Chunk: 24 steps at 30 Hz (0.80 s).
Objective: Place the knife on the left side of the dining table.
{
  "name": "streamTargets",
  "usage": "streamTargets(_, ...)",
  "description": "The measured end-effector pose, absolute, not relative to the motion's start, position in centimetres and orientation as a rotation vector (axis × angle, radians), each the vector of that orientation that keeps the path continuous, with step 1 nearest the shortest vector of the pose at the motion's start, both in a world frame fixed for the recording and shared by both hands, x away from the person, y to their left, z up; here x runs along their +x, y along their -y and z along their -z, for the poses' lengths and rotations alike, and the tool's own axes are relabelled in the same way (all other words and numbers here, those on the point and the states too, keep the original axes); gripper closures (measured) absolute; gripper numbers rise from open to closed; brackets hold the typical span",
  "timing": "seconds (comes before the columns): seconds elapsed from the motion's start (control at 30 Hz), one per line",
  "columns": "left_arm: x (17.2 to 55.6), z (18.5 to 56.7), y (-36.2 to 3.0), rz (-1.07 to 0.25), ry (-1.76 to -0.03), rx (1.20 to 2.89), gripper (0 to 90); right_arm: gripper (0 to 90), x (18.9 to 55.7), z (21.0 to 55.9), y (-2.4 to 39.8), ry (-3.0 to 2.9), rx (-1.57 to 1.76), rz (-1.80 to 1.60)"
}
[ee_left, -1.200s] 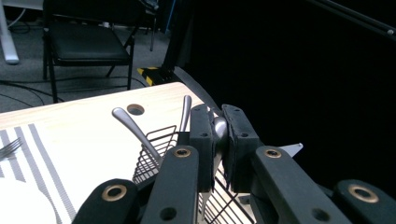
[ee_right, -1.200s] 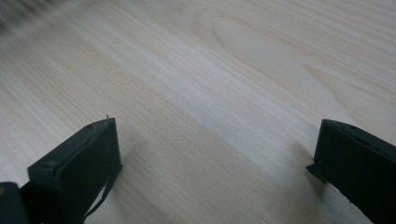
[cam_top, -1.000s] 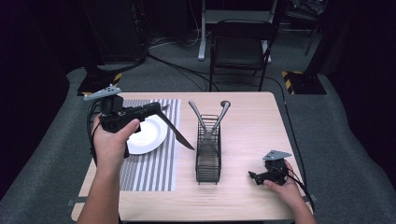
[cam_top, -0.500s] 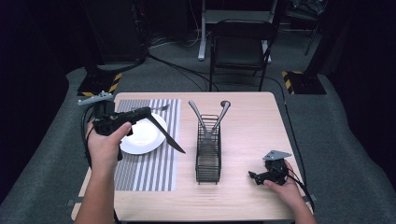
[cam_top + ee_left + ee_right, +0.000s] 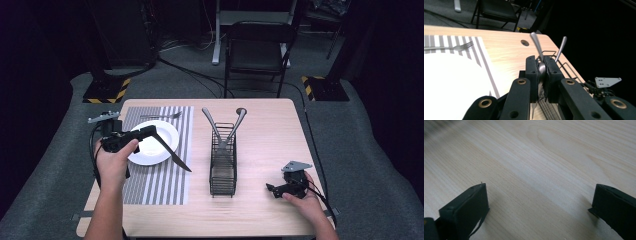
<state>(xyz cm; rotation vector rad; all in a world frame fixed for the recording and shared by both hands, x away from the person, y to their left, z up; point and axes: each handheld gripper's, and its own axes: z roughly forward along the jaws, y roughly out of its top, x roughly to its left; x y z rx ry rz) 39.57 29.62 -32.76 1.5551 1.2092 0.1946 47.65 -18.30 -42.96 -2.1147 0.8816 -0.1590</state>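
**Knife gripped over the plate, right tongs idle**

Clamping a table knife [image 5: 171, 150] in the left tongs [image 5: 149, 132], jaws closed tight on the handle, blade slanting down and to the right past the near right edge of the white plate [image 5: 150, 142]. Hanging with the tip over the striped placemat [image 5: 165, 187], just right of the plate; touching or not, cannot tell. In the left gripper view, pinching the knife's metal handle [image 5: 541, 68] between the two black pads [image 5: 531, 75], with the plate [image 5: 451, 82] spreading wide at the left.

Lying on the far part of the placemat, beyond the plate: a fork [image 5: 161, 116], tines pointing right. Standing at the middle of the desk [image 5: 270, 125]: a black wire caddy [image 5: 223, 165], holding two utensils [image 5: 211, 122] with handles leaning apart to left and right.

Resting at the near right of the desk, well apart from the caddy: the right tongs [image 5: 270, 188], held low in the right hand [image 5: 302, 202]. In the right gripper view, standing wide open over bare wood [image 5: 544, 170], gripping nothing between the pads [image 5: 474, 202].
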Motion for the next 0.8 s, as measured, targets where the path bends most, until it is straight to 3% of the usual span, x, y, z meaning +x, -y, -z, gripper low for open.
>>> streamTargets(0.8,40.5,37.0,-32.0,-0.216,-1.359,1.496,83.3,0.0,47.6,43.0,18.3,-0.882,-2.115,0.159)
